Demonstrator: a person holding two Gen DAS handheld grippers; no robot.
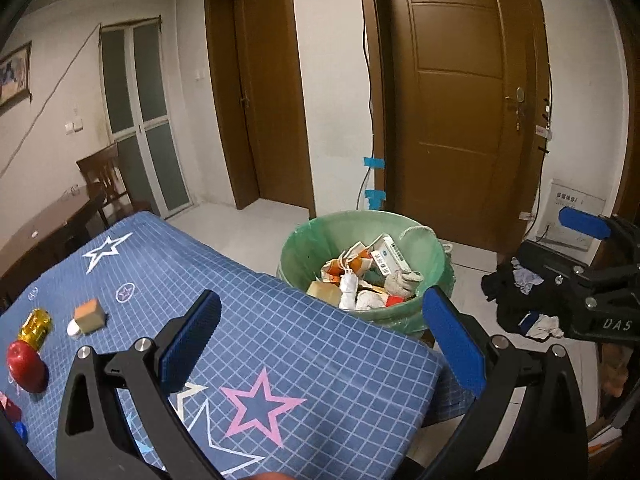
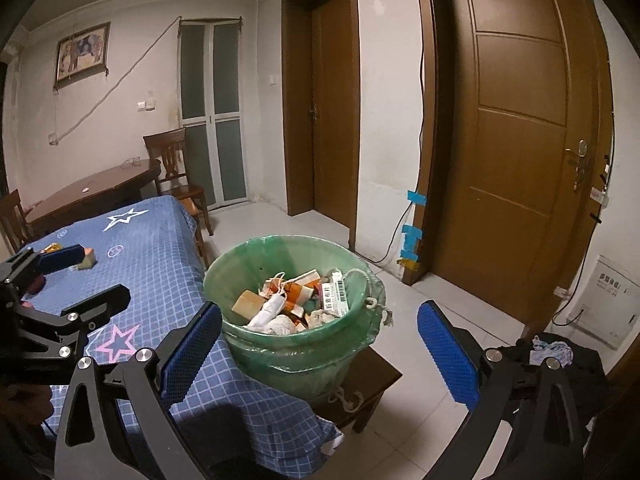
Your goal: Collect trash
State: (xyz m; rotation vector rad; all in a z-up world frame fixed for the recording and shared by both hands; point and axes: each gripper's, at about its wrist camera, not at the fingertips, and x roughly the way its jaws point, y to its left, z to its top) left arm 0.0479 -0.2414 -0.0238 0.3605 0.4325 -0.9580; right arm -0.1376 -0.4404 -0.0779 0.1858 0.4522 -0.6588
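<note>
1. Grippers first: my left gripper [image 1: 322, 344] has its blue pads spread wide with nothing between them, hanging over the near end of the blue star-print tablecloth [image 1: 280, 320].
2. My right gripper [image 2: 320, 354] is spread just as wide and is also empty; it is above the table's edge and the floor, facing the bin.
3. The trash bin [image 2: 294, 332], lined with a green bag, stands on a low dark stool [image 2: 376, 376] just beside the table's end. It is heaped with trash: cartons, a white medicine box [image 2: 334, 294], crumpled paper and a tan block.
4. The left wrist view alone shows what lies on the cloth at its far left: a red apple [image 1: 26, 366], a gold-wrapped item [image 1: 35, 327] just behind it, and a tan and orange block [image 1: 90, 316] with a small white piece touching it. It also catches my right gripper at the right edge, near a pile of dark clothes [image 1: 516, 300] on the floor.
5. The right wrist view alone shows the stool under the bin, a drawstring hanging down the bag, a wooden chair [image 2: 176, 172] and a round wooden table [image 2: 100, 188] behind. My left gripper shows there at the left edge, over the cloth, partly hiding the block.
</note>
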